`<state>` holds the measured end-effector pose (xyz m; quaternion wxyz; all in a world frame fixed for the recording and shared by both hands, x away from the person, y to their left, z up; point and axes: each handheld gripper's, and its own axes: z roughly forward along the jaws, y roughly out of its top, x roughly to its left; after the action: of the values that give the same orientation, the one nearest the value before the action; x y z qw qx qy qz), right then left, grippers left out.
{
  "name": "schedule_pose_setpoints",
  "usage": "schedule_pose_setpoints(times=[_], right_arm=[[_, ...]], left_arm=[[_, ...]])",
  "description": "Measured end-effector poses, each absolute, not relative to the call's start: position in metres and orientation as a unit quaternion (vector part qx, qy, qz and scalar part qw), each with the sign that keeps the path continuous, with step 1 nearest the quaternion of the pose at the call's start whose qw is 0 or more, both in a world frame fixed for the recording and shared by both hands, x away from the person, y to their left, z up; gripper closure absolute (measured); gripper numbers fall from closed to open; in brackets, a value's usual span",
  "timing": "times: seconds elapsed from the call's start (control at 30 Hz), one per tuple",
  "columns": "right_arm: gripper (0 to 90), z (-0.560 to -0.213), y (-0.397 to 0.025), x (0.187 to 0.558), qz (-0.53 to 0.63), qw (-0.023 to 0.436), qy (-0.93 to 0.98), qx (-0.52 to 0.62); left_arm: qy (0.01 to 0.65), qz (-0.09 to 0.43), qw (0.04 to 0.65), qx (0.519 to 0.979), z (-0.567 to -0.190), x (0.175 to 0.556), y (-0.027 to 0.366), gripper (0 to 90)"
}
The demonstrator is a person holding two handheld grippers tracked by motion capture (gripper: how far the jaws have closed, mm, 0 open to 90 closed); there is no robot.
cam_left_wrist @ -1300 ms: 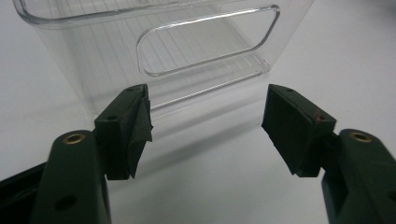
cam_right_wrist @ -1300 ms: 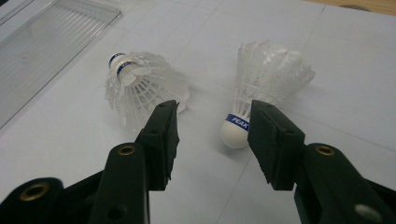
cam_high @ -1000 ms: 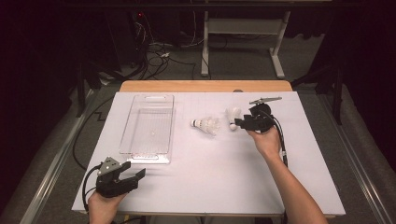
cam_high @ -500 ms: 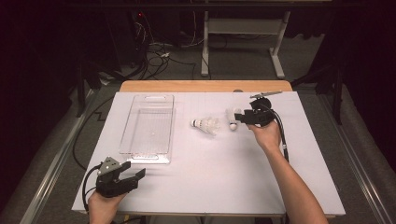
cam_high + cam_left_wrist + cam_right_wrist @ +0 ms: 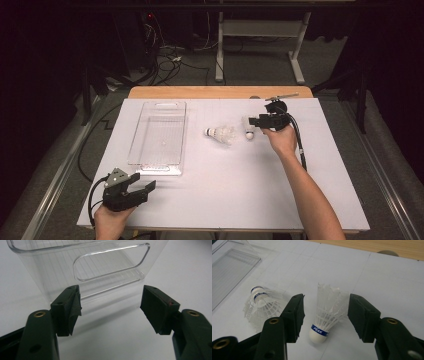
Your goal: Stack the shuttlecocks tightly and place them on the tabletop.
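The right claw (image 5: 256, 121) is hanging spread wide over a white feathered shuttlecock with a blue band around its cork (image 5: 248, 128), its two black jaws standing either side of the feather skirt without touching it. In the right gripper view that shuttlecock (image 5: 325, 315) is lying between the jaws with its cork pointing back towards the claw (image 5: 325, 315) and its feathers fanning away; the band is reading "PEAK". Just beside it, on the side nearer the clear plastic rectangular bin (image 5: 160, 135), a second white feathered shuttlecock with blue bands (image 5: 220, 133) is lying on its side, apart from the first one. In the right gripper view this second shuttlecock (image 5: 260, 305) is sitting beyond the left-hand jaw, and a corner of the bin (image 5: 229, 270) is showing further off past it.

Everything is resting on the white-covered counter (image 5: 215, 185). The bin is lying lengthways, well apart from both shuttlecocks.

The left claw (image 5: 146, 190) is sitting low near the short end of the bin that faces the person, a hand (image 5: 111, 222) gripping it from below. Its jaws are also standing wide apart and gripping nothing. In the left gripper view the left claw (image 5: 111, 306) is pointing at the bin's end wall (image 5: 110, 262), where the slot-shaped handle cut-out is showing, and the pads (image 5: 72, 307) are staying short of the plastic
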<state>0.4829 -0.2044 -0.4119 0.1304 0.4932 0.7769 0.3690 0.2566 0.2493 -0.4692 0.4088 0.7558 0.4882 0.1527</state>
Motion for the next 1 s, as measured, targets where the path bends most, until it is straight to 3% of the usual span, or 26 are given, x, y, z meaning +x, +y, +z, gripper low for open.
schedule_pose_setpoints(times=[1.0], right_arm=[[47.7, -0.413, -0.19, 0.516, 0.348, 0.129, 0.78, 0.503]], left_arm=[[0.489, 0.149, 0.409, 0.756, -0.469, 0.257, 0.249, 33.5]])
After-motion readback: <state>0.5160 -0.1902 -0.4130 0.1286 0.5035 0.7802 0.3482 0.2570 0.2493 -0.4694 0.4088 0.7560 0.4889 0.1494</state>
